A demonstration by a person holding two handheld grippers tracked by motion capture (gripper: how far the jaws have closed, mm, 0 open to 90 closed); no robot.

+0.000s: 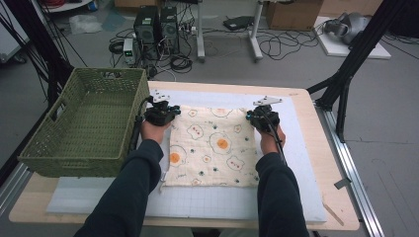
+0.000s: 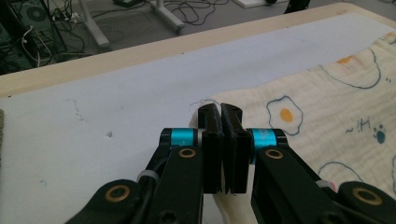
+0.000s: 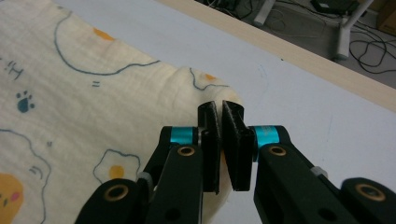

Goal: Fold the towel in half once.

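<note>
Both far corners of the egg-print cloth (image 1: 212,148) pinched: left gripper (image 2: 220,116) clamped on the 10 o'clock corner, right gripper (image 3: 220,114) clamped on the 2 o'clock corner, jaws pressed together with fabric between. Cloth otherwise flat at table centre. For a clean fold: lift evenly, keep hands level, hold the edge taut, carry toward 6 o'clock. White gridded mat (image 1: 296,163) over wooden table (image 1: 341,217). Green woven basket (image 1: 86,123) at 9 o'clock. Computer towers (image 1: 155,29) and cables on grey floor at 12 o'clock.

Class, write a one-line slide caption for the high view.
Both tools, left and right, pinch the far corners of an egg-print cloth beside a green basket.
</note>
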